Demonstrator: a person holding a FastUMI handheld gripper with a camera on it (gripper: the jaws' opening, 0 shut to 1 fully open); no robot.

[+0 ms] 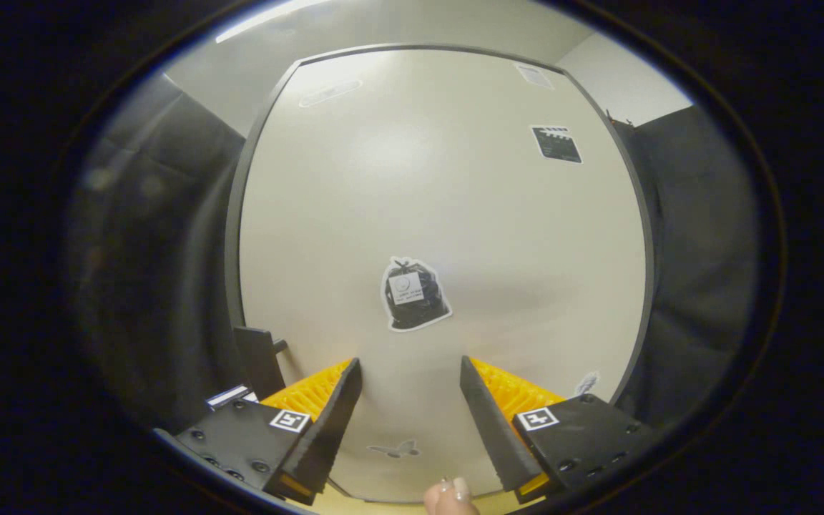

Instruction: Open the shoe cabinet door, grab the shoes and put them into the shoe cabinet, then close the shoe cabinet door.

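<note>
Door [440, 214] of the cabinet faces the gripper head-on, flat, pale cream, matte, with a soft glare patch on its upper half; it sits shut inside a thin dark frame [234, 214] that runs around its rounded outline. Stickers on the door: a black bag-shaped sticker [414, 295] near the middle, just beyond the fingertips; a dark rectangular sticker [556, 144] upper right; a small pale label [534, 75] above that; a faint oval mark [329, 93] upper left; a grey butterfly shape [395, 449] low, between the fingers; a small feather-like shape [587, 383] by the right finger. Gripper [410, 375] is wide open, nothing between the fingers, black pads apart with orange ribbed backing behind each; whether the tips touch the door cannot be told. Each finger base carries a square black-and-white marker. A dark handle-like bracket [258, 357] stands at the door's left edge, just beside the left finger. A person's fingertips [451, 495] show at the door's bottom edge, below the gap between the fingers. Black cloth [154, 236] hangs on both sides of the cabinet; pale wall [626, 79] and ceiling above.
</note>
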